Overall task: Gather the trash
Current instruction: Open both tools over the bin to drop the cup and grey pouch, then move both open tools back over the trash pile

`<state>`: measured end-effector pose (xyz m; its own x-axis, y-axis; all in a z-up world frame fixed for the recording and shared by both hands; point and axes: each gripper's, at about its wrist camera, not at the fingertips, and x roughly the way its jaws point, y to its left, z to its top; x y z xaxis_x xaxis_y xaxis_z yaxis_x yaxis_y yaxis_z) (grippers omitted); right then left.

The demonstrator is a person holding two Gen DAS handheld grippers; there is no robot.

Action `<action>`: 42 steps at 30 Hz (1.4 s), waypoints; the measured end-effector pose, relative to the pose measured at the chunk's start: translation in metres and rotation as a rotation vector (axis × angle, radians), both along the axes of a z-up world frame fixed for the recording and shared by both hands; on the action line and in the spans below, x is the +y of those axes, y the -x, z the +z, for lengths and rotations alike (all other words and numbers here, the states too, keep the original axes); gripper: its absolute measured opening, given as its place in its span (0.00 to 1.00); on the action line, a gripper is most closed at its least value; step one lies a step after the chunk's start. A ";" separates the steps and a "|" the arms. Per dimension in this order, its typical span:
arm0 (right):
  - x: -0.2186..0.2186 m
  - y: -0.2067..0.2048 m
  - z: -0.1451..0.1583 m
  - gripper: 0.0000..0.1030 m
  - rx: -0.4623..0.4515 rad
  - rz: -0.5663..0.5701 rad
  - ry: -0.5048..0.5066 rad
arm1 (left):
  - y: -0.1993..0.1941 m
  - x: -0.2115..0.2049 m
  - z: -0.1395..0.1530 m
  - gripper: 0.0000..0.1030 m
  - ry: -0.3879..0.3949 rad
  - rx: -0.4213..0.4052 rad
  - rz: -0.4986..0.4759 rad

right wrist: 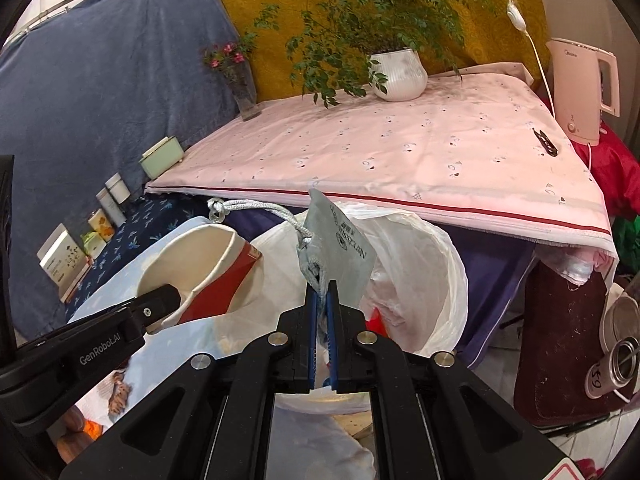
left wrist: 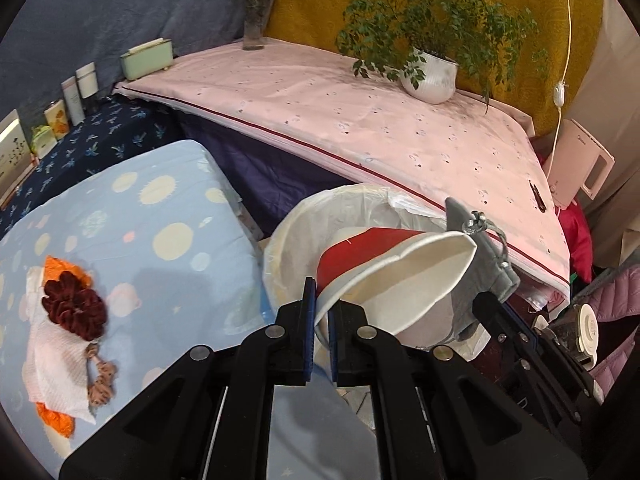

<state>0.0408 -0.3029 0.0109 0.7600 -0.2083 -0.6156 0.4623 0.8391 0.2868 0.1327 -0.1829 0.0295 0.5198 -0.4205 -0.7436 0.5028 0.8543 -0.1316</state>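
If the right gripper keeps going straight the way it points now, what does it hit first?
Most likely the white plastic liner of the trash bin, directly beyond the right gripper, which is pinching a grey drawstring pouch. Depth is hard to judge through the fisheye, so the gripper may enter the opening instead.

Matt paper cup (left wrist: pixel 384 280), grey cloth pouch (right wrist: pixel 344 248)

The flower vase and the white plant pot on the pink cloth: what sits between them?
Nothing: between flower vase and plant pot only bare pink cloth shows, in both views.
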 end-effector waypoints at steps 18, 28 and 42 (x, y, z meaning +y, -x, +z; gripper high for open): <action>0.014 -0.018 -0.007 0.48 0.025 -0.018 0.037 | -0.020 0.025 -0.014 0.48 -0.006 -0.004 0.059; 0.057 -0.029 0.000 0.50 0.032 0.053 0.063 | -0.024 0.083 -0.014 0.48 0.008 0.007 0.152; 0.139 -0.051 0.004 0.55 0.054 0.204 0.091 | -0.030 0.178 -0.014 0.56 0.010 0.017 0.321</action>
<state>0.0919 -0.1636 0.0152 0.7583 -0.1104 -0.6425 0.2931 0.9381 0.1848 0.1622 -0.0046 0.0155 0.6143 -0.2442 -0.7503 0.2054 0.9676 -0.1468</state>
